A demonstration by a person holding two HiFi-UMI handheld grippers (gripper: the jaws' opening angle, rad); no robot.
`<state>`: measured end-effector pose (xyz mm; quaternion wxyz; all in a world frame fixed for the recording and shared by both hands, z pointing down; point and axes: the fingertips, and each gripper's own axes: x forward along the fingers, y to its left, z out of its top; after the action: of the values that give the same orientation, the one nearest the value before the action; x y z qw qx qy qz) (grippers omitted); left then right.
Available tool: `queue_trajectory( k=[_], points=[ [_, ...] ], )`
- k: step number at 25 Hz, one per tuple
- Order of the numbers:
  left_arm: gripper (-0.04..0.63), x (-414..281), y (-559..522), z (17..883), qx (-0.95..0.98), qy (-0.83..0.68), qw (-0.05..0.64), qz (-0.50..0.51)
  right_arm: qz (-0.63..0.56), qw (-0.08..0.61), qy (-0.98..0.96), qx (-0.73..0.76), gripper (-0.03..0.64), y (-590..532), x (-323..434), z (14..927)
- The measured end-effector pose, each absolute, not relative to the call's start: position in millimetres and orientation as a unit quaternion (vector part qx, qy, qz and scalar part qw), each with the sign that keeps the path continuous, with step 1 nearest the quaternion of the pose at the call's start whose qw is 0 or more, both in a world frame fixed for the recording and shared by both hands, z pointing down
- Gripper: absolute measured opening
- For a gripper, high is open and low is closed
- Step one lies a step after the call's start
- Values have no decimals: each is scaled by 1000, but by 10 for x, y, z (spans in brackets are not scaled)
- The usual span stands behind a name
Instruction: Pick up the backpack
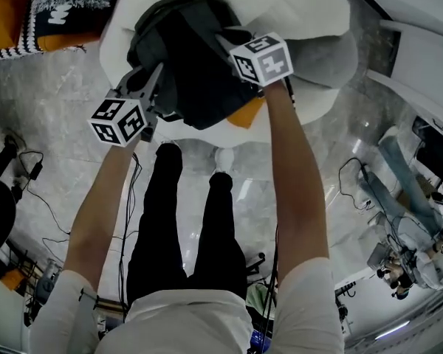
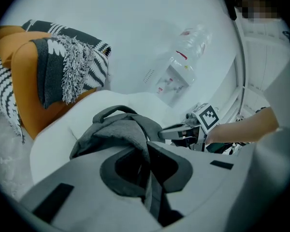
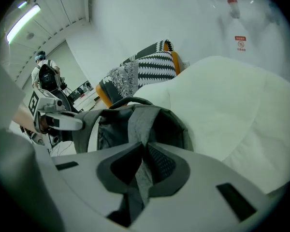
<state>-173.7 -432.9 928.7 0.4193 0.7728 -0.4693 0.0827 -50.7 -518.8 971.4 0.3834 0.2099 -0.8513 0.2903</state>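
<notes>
A dark grey and black backpack (image 1: 196, 65) lies on a big white cushion seat (image 1: 310, 21). My left gripper (image 1: 153, 80) is at the pack's left side, my right gripper (image 1: 227, 41) at its upper right. In the left gripper view the left gripper (image 2: 147, 156) is shut on a grey strap (image 2: 125, 129) of the backpack, which runs down between the pads. In the right gripper view the right gripper (image 3: 142, 161) is shut on another grey strap (image 3: 137, 124). Each gripper also shows in the other's view: the right gripper (image 2: 183, 129) and the left gripper (image 3: 58, 120).
An orange cushion with a black-and-white fringed throw (image 1: 29, 6) sits left of the white seat (image 2: 58, 139). My legs (image 1: 184, 220) stand right before the seat on a marbled floor. Cables (image 1: 29, 168) lie at the left, and a person (image 1: 410, 205) is at the right.
</notes>
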Motion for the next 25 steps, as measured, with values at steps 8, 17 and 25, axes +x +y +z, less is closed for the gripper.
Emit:
queue_trajectory(
  k=[8,17,25],
  points=[
    [32,-1604,-4238,8893,791,-458,394,100,293,364,-860,203,38,-5050,-364,9238],
    [31,-1449,-4029,8450,788,-455,406,87,312,327,-867,207,35,-4775,-214,8703],
    [31,-1267,-3845,8022,785,-456,410,90,336,294,-867,219,35,-4564,-34,8208]
  ],
)
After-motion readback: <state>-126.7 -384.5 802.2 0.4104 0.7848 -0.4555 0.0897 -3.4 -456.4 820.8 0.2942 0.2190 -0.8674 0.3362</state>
